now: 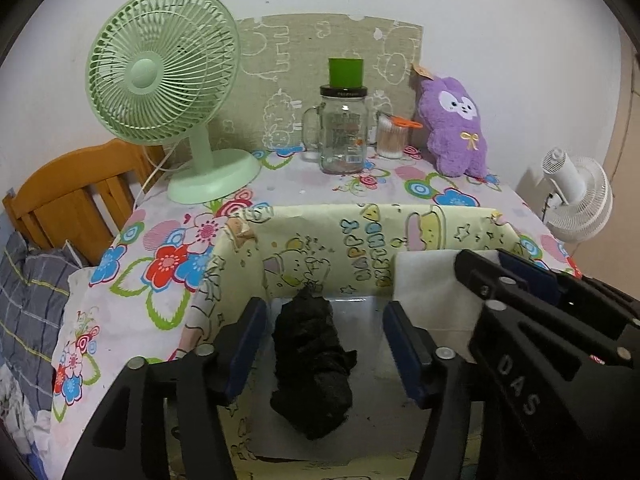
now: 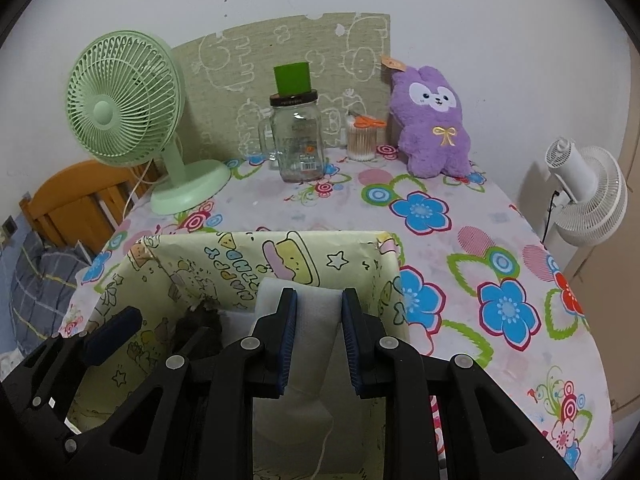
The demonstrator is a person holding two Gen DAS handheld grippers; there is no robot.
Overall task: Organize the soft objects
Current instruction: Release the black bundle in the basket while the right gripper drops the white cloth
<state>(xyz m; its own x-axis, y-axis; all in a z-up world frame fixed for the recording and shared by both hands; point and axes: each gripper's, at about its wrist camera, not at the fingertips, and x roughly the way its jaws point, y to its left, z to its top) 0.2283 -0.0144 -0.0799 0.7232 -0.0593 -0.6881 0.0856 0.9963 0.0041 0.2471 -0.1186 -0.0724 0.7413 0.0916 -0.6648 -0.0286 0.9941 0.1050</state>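
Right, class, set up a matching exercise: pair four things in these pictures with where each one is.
Things:
1. black soft item
2. white foam piece
3. purple plush rabbit
4. green cup

Places:
A. on the jar lid
B. between the right gripper jaws
C. against the back wall
D. on the floor of the yellow box

Pairs: 1-D, 2-B, 3-C, 4-A

A crumpled black fuzzy cloth bundle (image 1: pixel 314 364) lies lengthwise on the pale floor of the open box lined with yellow cartoon-print paper (image 1: pixel 344 240), toward its left wall, one end touching the far wall. A white soft foam sheet (image 2: pixel 316 320) stands upright and pinched along the box's right side. A purple plush bunny with a yellow bow (image 2: pixel 432 120) sits upright at the table's far right corner
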